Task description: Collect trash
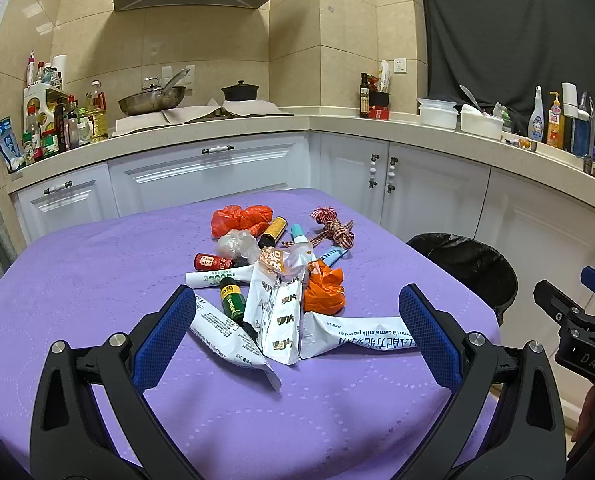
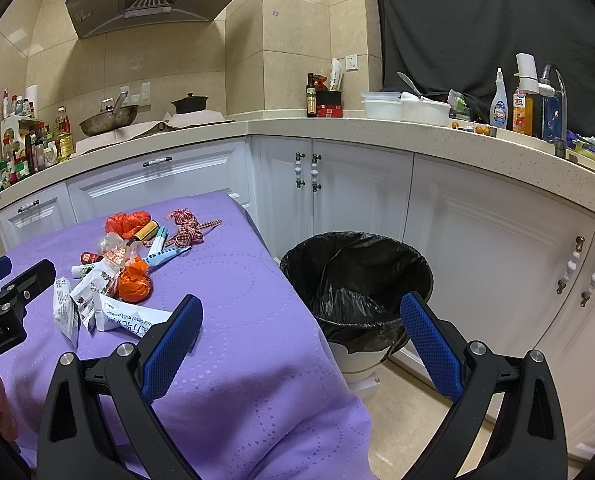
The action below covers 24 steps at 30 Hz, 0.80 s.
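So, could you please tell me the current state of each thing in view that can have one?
Left gripper: fingers wide open, empty.
Right gripper: fingers wide open, empty.
Trash bin: open, lined with a black bag, on the floor beside the table.
Orange bag: crumpled, on the table.
Green bottle: lying on its side.
White packet: flat on the cloth, nearest the left gripper.
Cabinet doors: closed.

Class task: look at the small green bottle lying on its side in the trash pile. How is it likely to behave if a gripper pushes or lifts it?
The green bottle lies on its side and looks round, so a push would probably roll it. It seems rigid, likely firm to pinch, perhaps slippery. White wrappers crowd it and may shift too.
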Motion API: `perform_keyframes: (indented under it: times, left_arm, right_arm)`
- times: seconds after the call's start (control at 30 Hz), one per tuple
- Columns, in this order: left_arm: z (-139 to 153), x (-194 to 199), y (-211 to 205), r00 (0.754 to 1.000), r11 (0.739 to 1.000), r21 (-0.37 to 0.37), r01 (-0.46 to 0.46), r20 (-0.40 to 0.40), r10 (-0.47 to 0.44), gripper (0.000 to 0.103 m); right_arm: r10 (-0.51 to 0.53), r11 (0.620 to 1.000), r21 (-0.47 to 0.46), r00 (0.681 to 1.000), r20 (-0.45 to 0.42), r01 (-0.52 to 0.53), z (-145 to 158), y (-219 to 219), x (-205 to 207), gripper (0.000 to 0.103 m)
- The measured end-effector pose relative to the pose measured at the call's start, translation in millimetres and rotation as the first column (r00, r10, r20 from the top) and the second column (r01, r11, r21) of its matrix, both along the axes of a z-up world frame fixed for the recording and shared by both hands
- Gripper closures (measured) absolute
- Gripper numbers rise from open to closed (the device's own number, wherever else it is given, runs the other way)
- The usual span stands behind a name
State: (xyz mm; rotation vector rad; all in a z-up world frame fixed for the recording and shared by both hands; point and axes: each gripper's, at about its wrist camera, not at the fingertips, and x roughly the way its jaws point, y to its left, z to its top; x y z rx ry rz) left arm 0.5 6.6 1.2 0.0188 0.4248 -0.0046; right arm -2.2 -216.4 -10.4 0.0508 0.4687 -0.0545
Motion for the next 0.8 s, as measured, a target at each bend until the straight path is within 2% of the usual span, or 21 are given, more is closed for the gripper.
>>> perform_keyframes:
  times: [0.8]
  left_arm:
    - [-2.2, 0.7, 0.3, 1.000, 1.000, -0.006, -0.005, -0.007, 0.005, 0.004]
  right_arm:
    - [0.000, 1.000, 0.000, 1.000, 0.003, 0.000, 1.6, 0.3, -0.8, 0.007]
